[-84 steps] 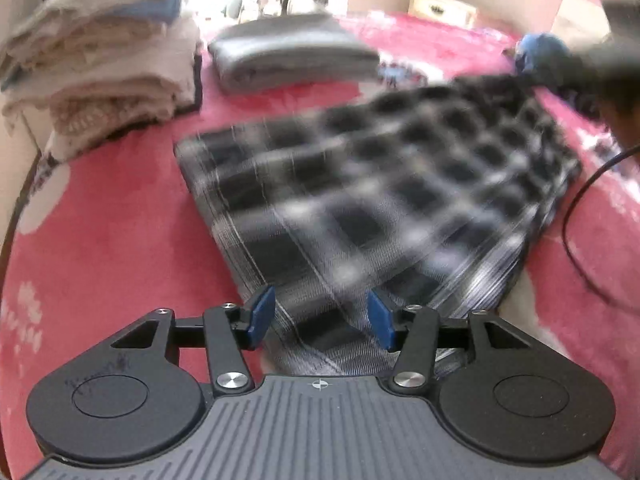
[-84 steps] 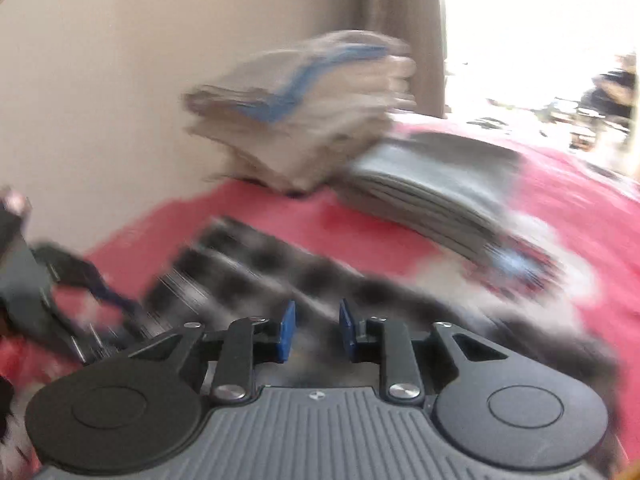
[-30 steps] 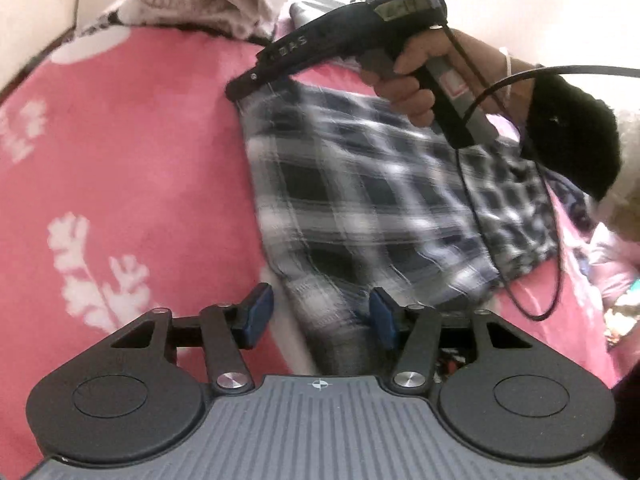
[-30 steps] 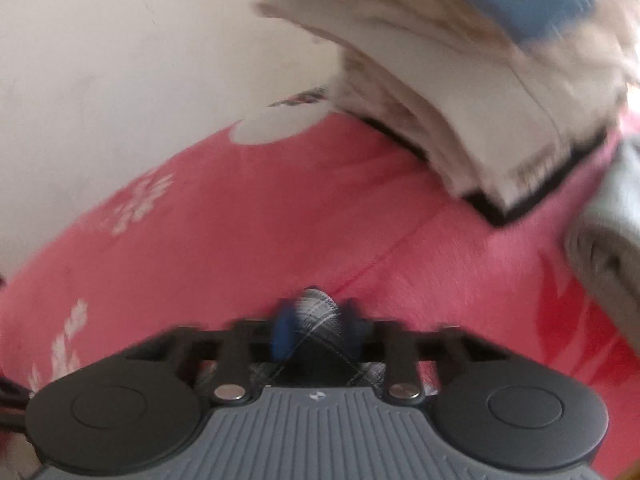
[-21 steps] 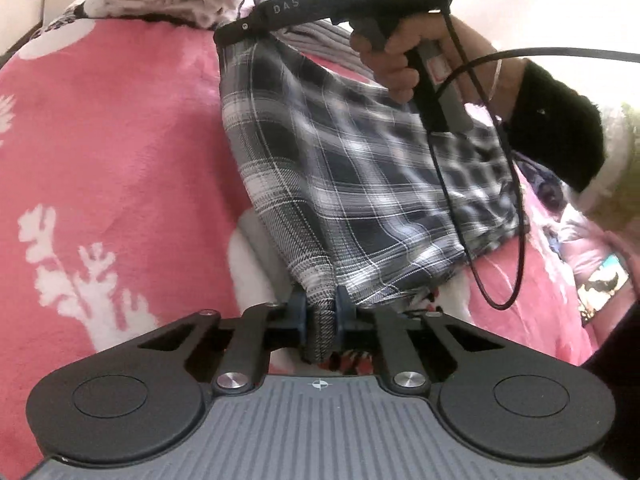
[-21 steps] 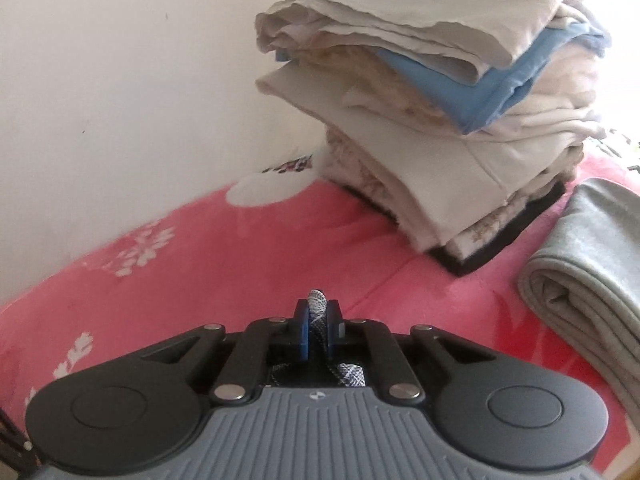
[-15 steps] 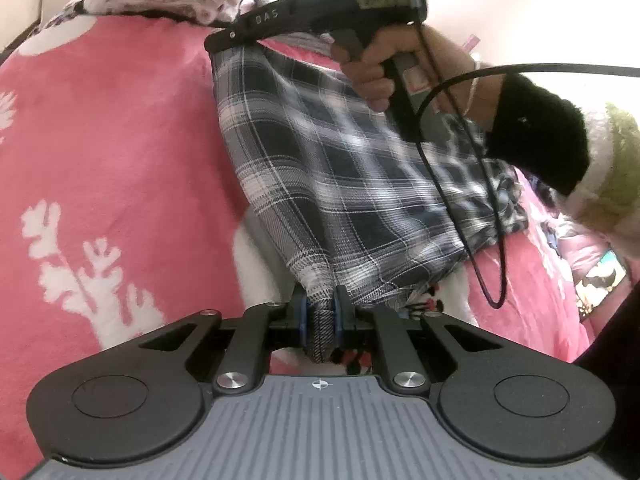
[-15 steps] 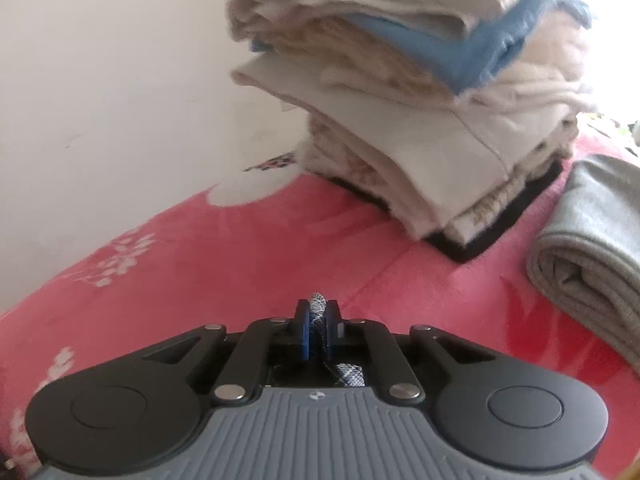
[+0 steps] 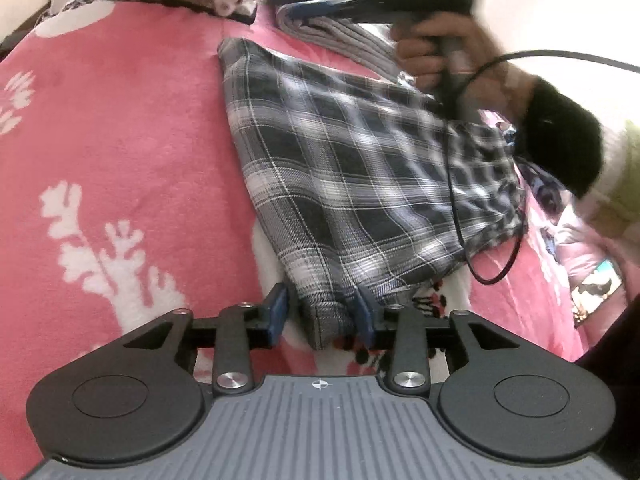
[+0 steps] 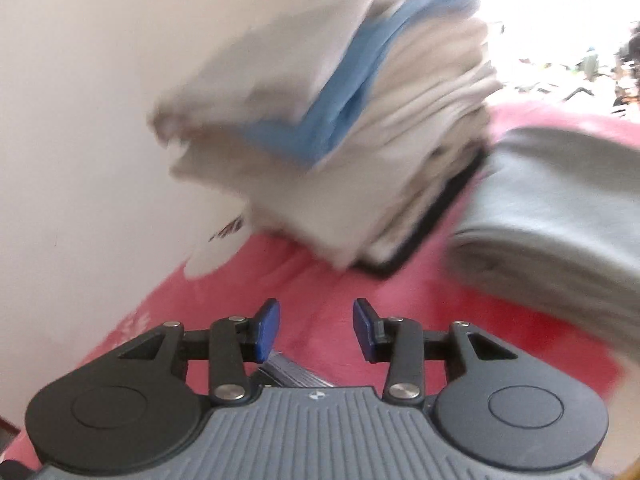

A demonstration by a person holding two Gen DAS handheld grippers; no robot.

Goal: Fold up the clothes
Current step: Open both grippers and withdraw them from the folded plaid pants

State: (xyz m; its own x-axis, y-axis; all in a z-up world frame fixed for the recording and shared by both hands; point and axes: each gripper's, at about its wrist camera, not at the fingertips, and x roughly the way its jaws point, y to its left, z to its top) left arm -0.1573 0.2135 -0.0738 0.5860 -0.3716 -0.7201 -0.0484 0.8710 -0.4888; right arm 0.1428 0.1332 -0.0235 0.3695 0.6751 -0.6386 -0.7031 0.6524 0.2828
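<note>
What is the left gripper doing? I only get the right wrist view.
Observer: The left gripper has its jaws opening, with a corner of the plaid cloth loose between them.
Operator: Where is the rest of that cloth?
Observer: It lies folded on the pink blanket, stretching away from the gripper.
Operator: Who holds my right gripper?
Observer: A hand with a dark cuff grips its handle, raised near the cloth's far side. Its jaws are opening, empty.
</note>
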